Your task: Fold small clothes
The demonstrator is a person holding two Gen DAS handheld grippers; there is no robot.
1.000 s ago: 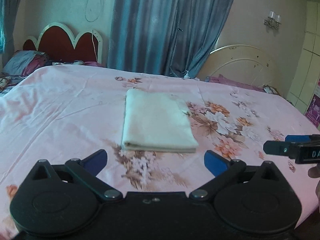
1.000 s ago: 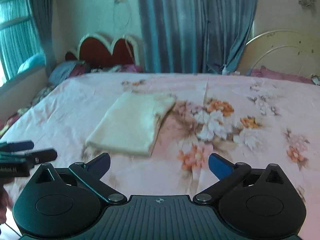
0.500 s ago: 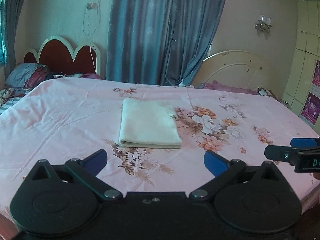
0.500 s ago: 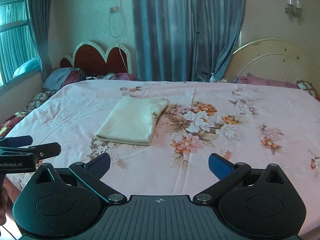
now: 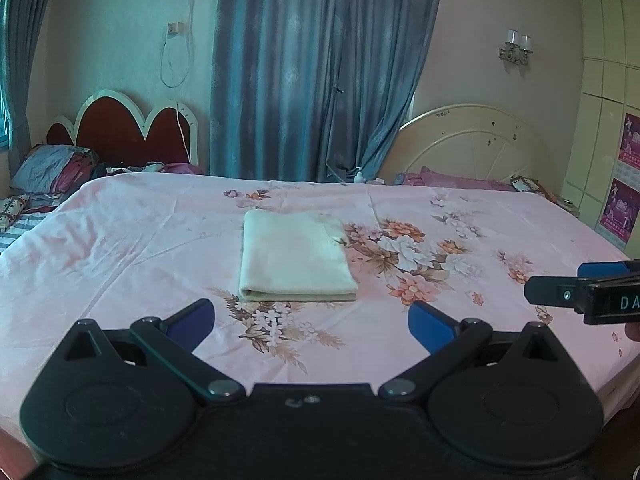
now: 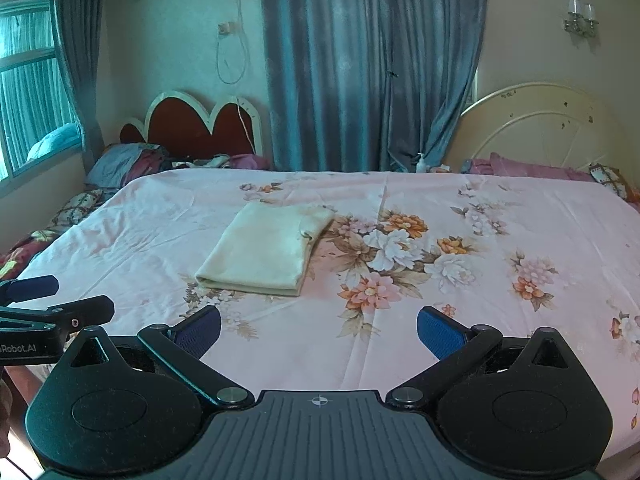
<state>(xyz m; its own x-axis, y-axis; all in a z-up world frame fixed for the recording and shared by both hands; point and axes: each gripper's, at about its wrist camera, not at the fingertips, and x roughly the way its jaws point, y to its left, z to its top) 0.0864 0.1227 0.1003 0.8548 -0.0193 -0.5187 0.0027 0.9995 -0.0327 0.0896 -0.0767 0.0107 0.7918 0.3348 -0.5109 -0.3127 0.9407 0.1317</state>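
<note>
Tools (image 5: 311,318) (image 6: 319,326) spread, empty; cloth (image 5: 295,263) folded.

Ahead of me a pink flowered sheet (image 5: 120,248) covers the bed. Blue curtains (image 5: 320,68) hang behind it, between a red headboard (image 5: 128,128) and a cream headboard (image 5: 472,140). A wall lamp (image 5: 516,46) hangs above the cream one.
</note>
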